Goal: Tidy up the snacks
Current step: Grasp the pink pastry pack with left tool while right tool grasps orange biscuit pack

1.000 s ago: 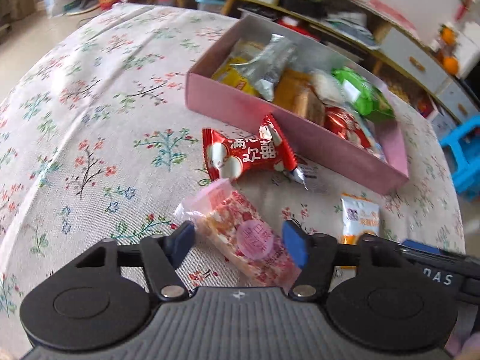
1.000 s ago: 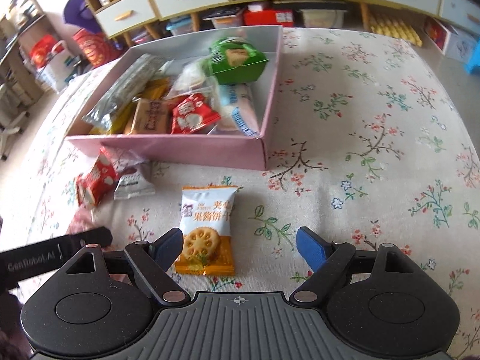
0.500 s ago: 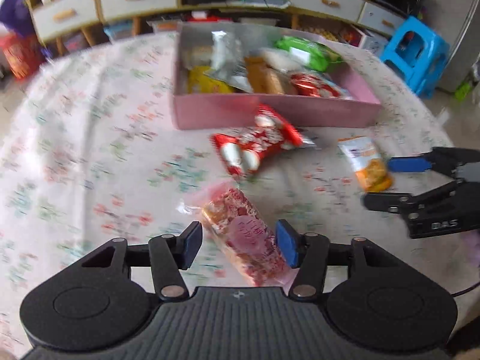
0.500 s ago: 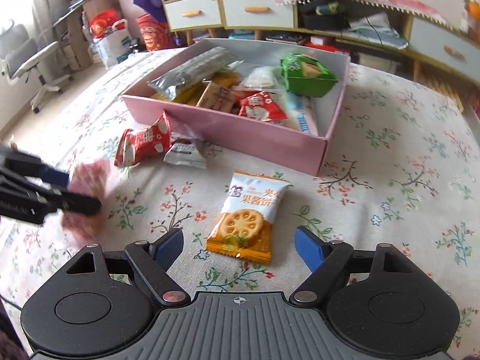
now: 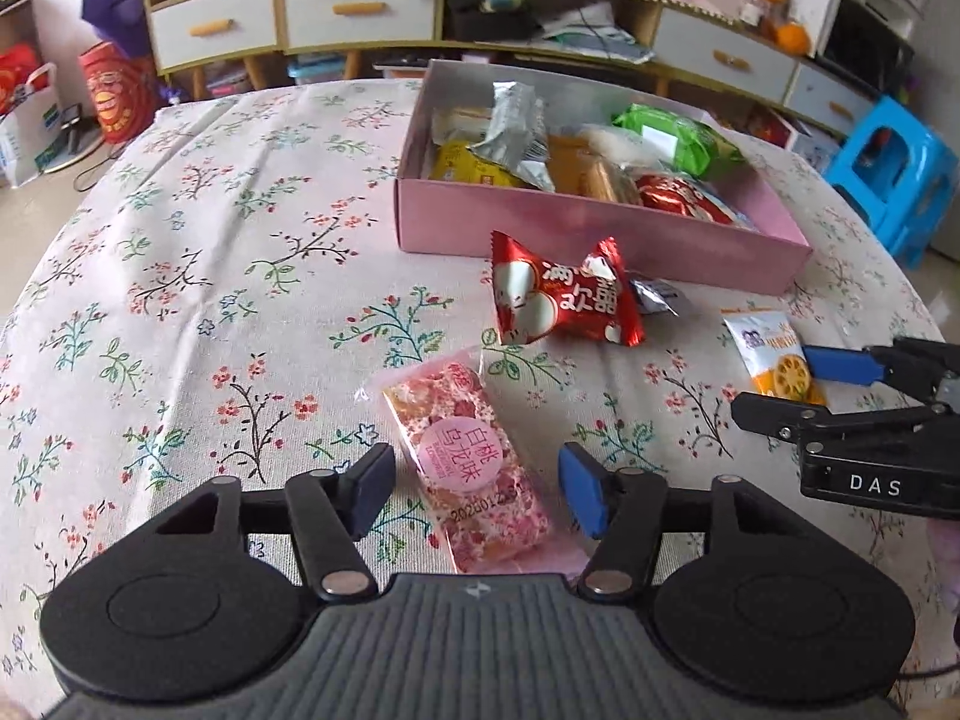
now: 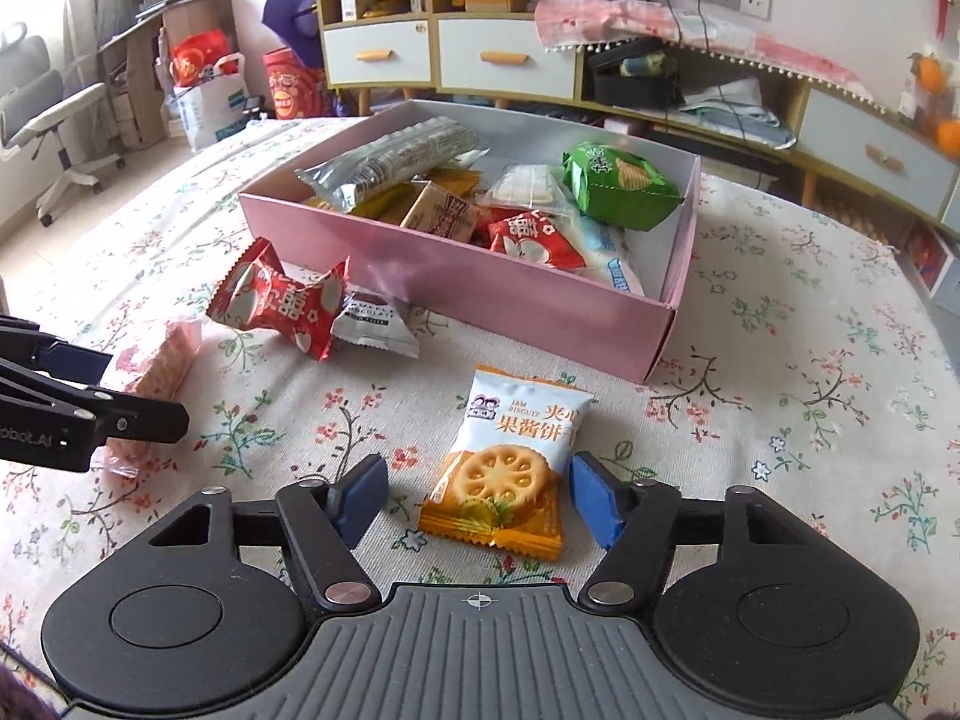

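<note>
A pink box [image 5: 576, 227] [image 6: 492, 294] holds several snack packets. On the floral cloth in front of it lie a red candy packet [image 5: 561, 300] [image 6: 279, 306], a small silver chocolate packet [image 6: 373, 324], a pink nougat bar [image 5: 468, 468] [image 6: 159, 372] and an orange jam biscuit packet [image 6: 507, 462] [image 5: 774, 354]. My left gripper [image 5: 477, 495] is open with the nougat bar between its fingers, not clamped. My right gripper [image 6: 477, 501] is open around the near end of the biscuit packet.
The round table has a floral cloth [image 5: 210, 276]. Shelves and drawers [image 6: 444, 54] stand behind it, a blue stool [image 5: 894, 174] to the right, bags [image 6: 210, 90] and an office chair [image 6: 42, 114] to the left.
Both views have swung and steadied. The left gripper's fingers stand wider around the nougat bar. The right gripper has moved forward, so the biscuit packet now lies between its fingers.
</note>
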`<state>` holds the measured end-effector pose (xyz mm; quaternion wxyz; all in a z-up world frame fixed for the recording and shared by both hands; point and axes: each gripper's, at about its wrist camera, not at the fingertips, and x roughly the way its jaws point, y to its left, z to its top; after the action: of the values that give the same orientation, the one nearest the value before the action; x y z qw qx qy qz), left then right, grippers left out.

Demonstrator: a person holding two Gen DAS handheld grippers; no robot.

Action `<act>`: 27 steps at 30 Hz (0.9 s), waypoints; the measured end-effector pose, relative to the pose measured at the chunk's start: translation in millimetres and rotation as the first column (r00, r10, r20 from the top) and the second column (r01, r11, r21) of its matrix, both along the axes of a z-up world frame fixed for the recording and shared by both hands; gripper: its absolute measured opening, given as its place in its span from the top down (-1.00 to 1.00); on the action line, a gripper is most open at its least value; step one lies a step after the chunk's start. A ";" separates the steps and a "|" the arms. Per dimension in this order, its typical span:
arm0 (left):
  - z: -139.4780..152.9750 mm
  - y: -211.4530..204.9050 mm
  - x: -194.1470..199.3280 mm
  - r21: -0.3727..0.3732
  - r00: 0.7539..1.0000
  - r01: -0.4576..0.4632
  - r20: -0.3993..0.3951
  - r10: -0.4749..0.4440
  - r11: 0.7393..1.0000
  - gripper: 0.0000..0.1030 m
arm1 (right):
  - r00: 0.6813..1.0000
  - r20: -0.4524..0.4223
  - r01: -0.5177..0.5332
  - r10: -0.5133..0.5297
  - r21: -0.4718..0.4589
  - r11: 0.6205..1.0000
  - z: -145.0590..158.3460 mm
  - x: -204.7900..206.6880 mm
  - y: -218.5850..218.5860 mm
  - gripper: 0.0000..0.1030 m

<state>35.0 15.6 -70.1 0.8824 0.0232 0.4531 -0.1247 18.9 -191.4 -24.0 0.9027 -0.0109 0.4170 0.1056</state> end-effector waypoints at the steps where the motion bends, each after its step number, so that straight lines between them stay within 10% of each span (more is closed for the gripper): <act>1: -0.3 0.0 0.1 -0.001 1.000 -0.009 0.003 0.009 1.000 -0.05 | 1.000 0.004 0.005 -0.005 0.000 1.000 -0.2 0.0 -0.3 -0.21; 9: -1.6 1.5 -0.3 0.017 1.000 -0.021 0.020 0.021 1.000 0.27 | 0.999 0.022 0.040 -0.040 0.005 0.999 0.1 1.2 -0.9 0.18; 27: 30.2 22.1 2.4 -0.125 1.000 0.013 -0.013 -0.015 0.992 0.42 | 0.991 -0.091 0.107 -0.094 0.141 0.984 33.7 3.2 -14.4 0.26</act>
<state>37.3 37.6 -39.8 0.8780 -0.0299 0.4504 -0.1592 22.1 -205.8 9.7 0.8870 0.0807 0.4456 0.0905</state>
